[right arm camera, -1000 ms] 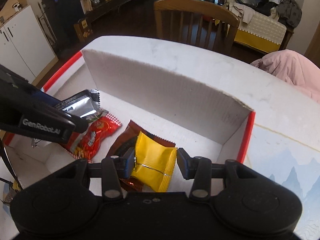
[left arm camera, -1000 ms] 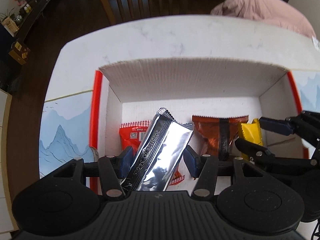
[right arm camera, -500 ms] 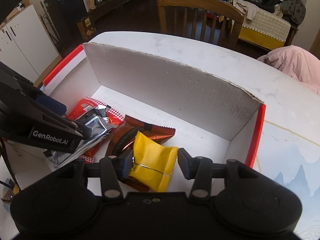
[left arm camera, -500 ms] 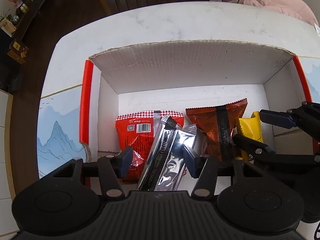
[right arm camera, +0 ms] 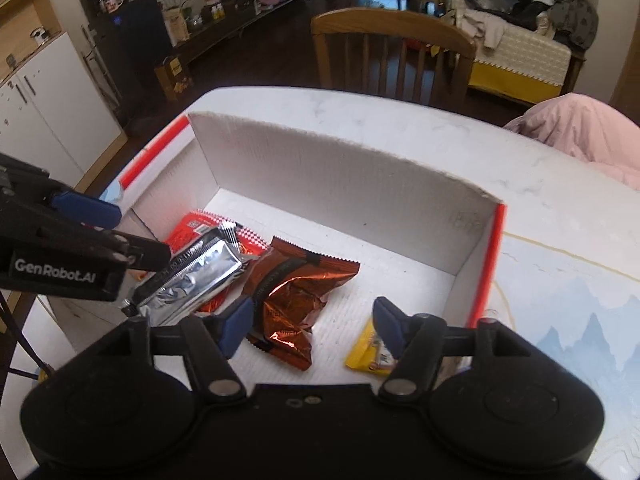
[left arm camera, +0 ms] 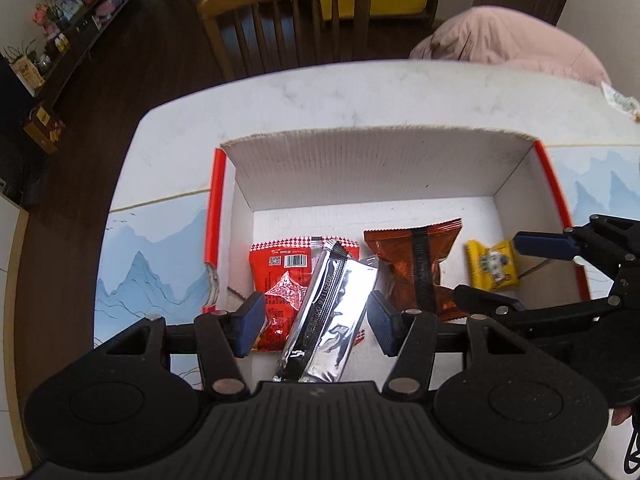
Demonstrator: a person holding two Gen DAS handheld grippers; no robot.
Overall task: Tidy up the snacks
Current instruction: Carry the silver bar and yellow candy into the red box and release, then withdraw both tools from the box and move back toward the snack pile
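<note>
A white cardboard box with red edges holds the snacks. A silver packet lies on a red packet at the box's left. A copper-brown packet lies in the middle and a yellow packet at the right. My left gripper is open above the silver packet, apart from it. My right gripper is open above the box floor, with the brown packet near its left finger and the yellow packet by its right finger.
The box stands on a white marble table with a blue mountain-print mat. A wooden chair and a pink cushion lie beyond the far edge. A small wrapper lies at the table's far right.
Both grippers opened. The left let go of the silver packet, which now lies on the red one. The right let go of the yellow packet, which now lies on the box floor.
</note>
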